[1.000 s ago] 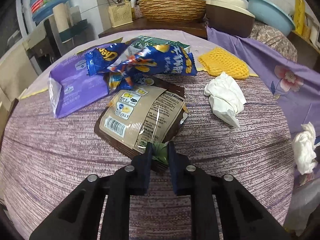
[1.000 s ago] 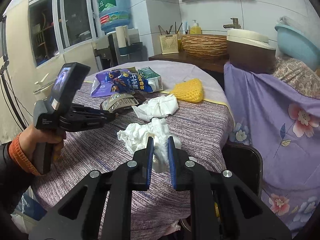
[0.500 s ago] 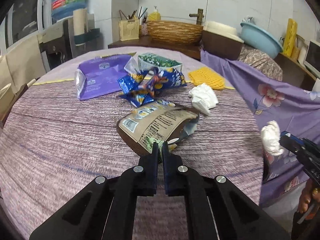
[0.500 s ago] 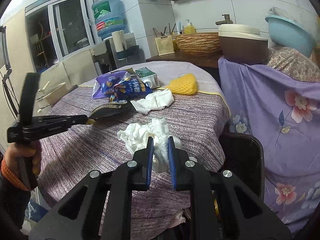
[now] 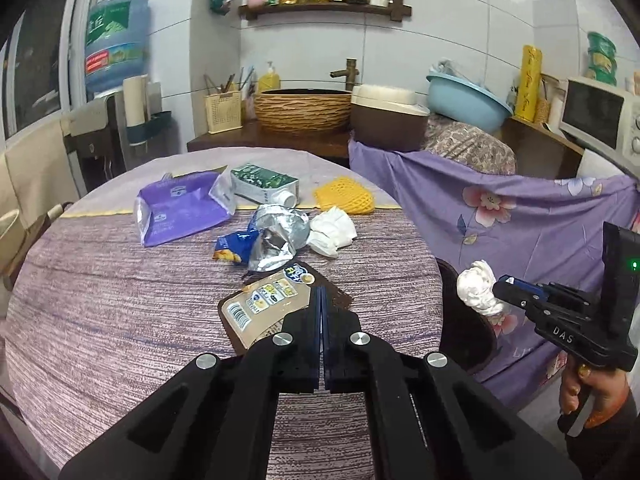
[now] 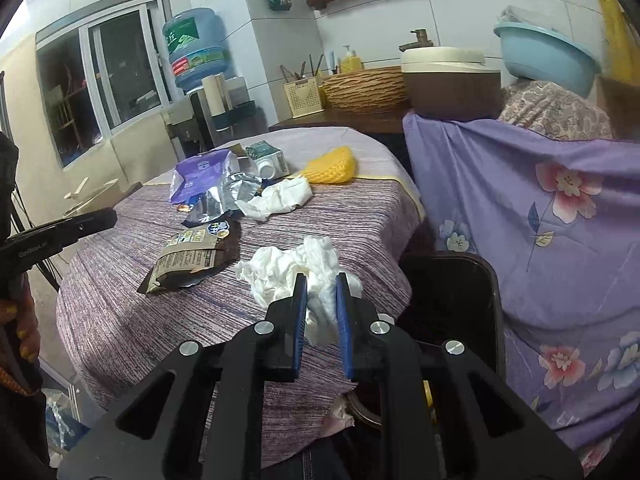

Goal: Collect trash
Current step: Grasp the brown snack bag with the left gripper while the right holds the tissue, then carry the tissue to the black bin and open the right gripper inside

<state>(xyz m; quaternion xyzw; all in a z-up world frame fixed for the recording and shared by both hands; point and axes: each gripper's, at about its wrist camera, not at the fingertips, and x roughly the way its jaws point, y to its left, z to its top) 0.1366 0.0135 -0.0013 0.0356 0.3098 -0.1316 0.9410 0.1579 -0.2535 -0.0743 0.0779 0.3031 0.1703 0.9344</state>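
Note:
My left gripper (image 5: 322, 292) is shut with nothing between its fingers, above the near edge of a brown snack wrapper (image 5: 264, 304) that lies flat on the round table (image 5: 100, 300). The wrapper also shows in the right wrist view (image 6: 188, 256). My right gripper (image 6: 322, 280) is shut on a crumpled white tissue (image 6: 296, 268) beside the table's right edge, over a black bin (image 6: 452, 300). From the left wrist view the tissue (image 5: 478, 288) hangs at the tip of the right gripper (image 5: 502, 282).
Further back on the table lie a purple bag (image 5: 180, 208), a torn blue and silver chip bag (image 5: 272, 240), a green carton (image 5: 264, 184), a second white tissue (image 5: 332, 230) and a yellow net (image 5: 344, 200). A purple flowered cloth (image 5: 520, 220) hangs at the right.
My left gripper has let go of the brown wrapper, which now lies on the table, and has pulled back and up. My right gripper still holds the tissue, nearer the bin.

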